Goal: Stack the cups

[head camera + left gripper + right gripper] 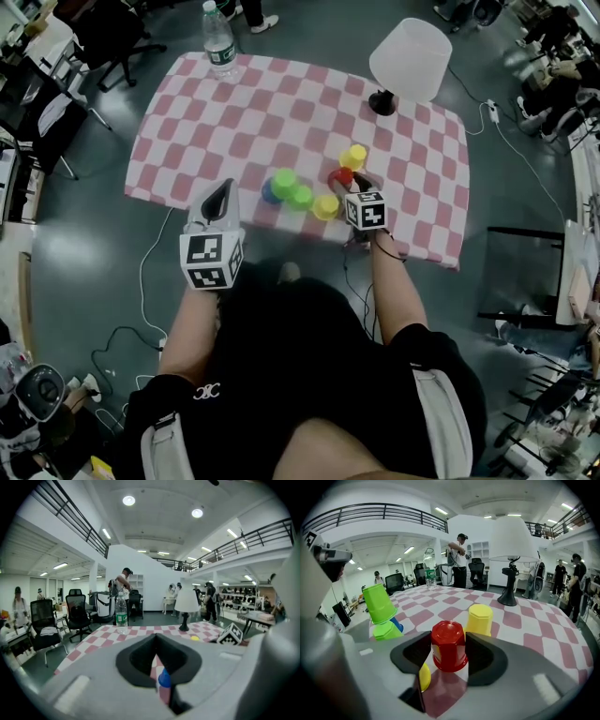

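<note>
One red cup (449,646) stands between jaws; bottle label (121,618) illegible

six cups (300,196) (two yellow, two green, red, blue), one bottle (220,42), one lamp (410,61)

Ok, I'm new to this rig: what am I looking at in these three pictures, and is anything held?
No robot: a person holds a two-jaw gripper in each hand. The head view looks down from the person's head; the other two look along each gripper's jaws. On the checked cloth are a red cup, two yellow cups, two green cups, a blue cup, a water bottle and a lamp. The left gripper is shut and empty. The right gripper has open jaws flanking the red cup, unclamped.
</note>
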`<state>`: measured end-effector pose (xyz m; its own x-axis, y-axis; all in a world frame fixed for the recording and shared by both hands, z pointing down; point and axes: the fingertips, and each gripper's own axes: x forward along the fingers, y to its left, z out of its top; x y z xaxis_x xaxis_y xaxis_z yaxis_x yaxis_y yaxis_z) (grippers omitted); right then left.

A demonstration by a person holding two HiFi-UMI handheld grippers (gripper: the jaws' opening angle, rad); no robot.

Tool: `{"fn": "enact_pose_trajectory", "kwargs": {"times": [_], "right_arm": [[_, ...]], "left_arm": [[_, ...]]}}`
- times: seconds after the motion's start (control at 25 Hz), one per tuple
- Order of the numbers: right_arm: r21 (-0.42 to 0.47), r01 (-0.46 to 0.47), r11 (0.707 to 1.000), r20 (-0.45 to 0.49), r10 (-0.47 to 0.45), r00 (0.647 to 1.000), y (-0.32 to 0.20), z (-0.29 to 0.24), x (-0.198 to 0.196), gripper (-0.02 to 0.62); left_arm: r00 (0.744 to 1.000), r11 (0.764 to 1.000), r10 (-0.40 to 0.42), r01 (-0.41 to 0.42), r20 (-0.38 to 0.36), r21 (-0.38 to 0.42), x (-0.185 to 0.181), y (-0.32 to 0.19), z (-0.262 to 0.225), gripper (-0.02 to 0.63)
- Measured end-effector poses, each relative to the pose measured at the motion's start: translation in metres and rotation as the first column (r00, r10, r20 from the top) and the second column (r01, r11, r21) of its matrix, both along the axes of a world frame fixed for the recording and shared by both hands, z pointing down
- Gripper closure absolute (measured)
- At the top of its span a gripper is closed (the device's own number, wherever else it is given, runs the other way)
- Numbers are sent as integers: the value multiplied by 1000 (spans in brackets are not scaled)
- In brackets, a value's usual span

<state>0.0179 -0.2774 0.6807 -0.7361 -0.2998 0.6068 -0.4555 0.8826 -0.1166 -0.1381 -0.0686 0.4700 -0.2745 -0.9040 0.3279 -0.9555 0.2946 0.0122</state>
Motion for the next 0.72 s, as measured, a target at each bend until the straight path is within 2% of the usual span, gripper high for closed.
{"fn": "enact_pose_trajectory", "kwargs": {"times": [0.32, 0.56, 0.72], "right_arm": [[45, -15, 999, 51, 13, 999, -1, -29, 2, 370], [71, -84, 994, 121, 75, 990, -1, -73, 8, 370], [83, -100, 992, 152, 86, 985, 10, -99, 9, 370]], "left_arm": [[1000, 1000, 26, -26, -2, 7, 1, -8, -1, 607], [997, 997, 79, -79, -12, 9, 5, -21, -2, 607], [993, 993, 119, -119, -19, 18, 5, -27, -6, 607]]}}
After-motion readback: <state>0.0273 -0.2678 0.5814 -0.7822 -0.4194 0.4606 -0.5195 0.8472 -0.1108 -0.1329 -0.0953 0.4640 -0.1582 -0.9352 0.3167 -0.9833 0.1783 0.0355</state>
